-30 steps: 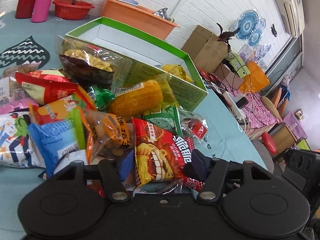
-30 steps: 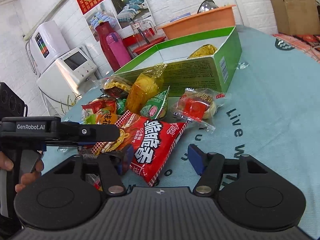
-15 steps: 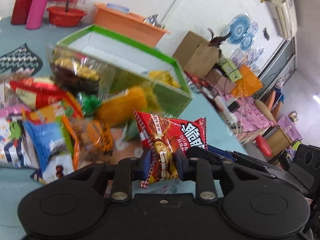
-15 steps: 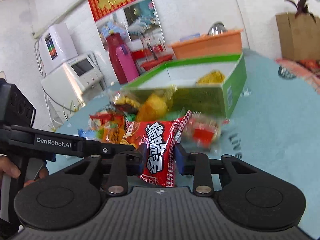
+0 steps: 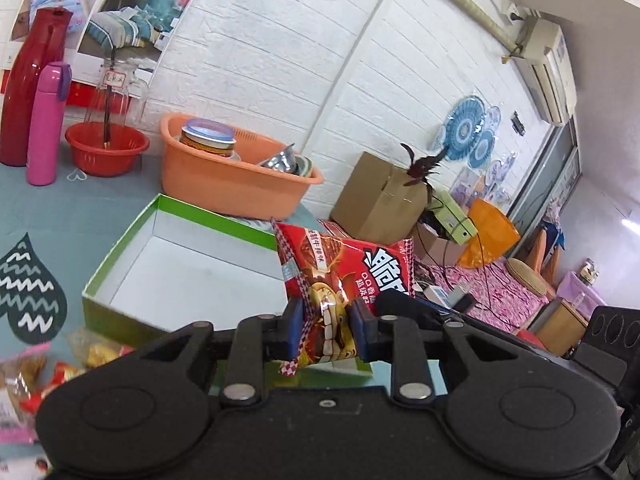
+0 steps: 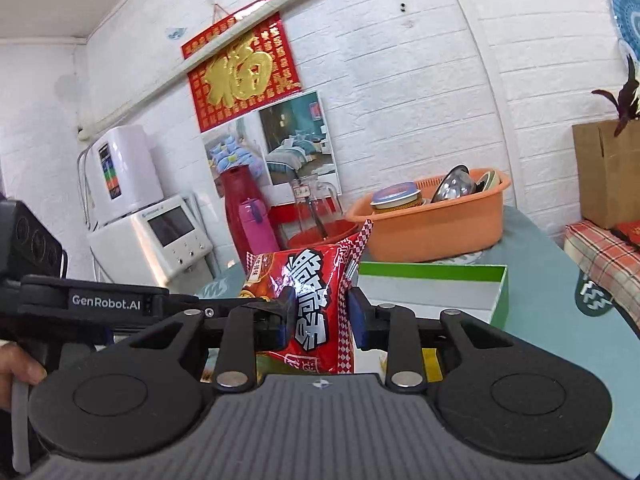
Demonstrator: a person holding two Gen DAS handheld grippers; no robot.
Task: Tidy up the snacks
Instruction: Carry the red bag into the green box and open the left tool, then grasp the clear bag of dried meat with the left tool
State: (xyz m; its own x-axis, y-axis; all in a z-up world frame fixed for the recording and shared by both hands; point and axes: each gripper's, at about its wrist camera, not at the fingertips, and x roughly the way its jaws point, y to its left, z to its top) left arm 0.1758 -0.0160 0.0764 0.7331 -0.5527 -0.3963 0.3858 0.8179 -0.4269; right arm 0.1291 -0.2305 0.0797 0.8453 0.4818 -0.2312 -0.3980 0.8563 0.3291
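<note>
A red snack bag [image 5: 344, 280] with white lettering hangs in the air, pinched by both grippers. My left gripper [image 5: 326, 330] is shut on its lower part. My right gripper [image 6: 320, 318] is shut on the same bag [image 6: 312, 300] from the other side. The bag is held above the near edge of an open green box [image 5: 120, 276] with a white inside, also in the right wrist view [image 6: 500, 292]. Loose snack packs [image 5: 36, 364] lie on the teal table at the lower left.
An orange basin [image 5: 232, 176] with tins and bowls stands behind the box. A red bowl [image 5: 106, 154], a pink flask [image 5: 48, 124] and a red jug [image 5: 30, 88] stand at the back left. A cardboard box [image 5: 380, 196] sits beyond the table.
Both grippers closed on the red bag and lifted it off the snack pile. It now hangs above the near edge of the green box, with both cameras tilted upward.
</note>
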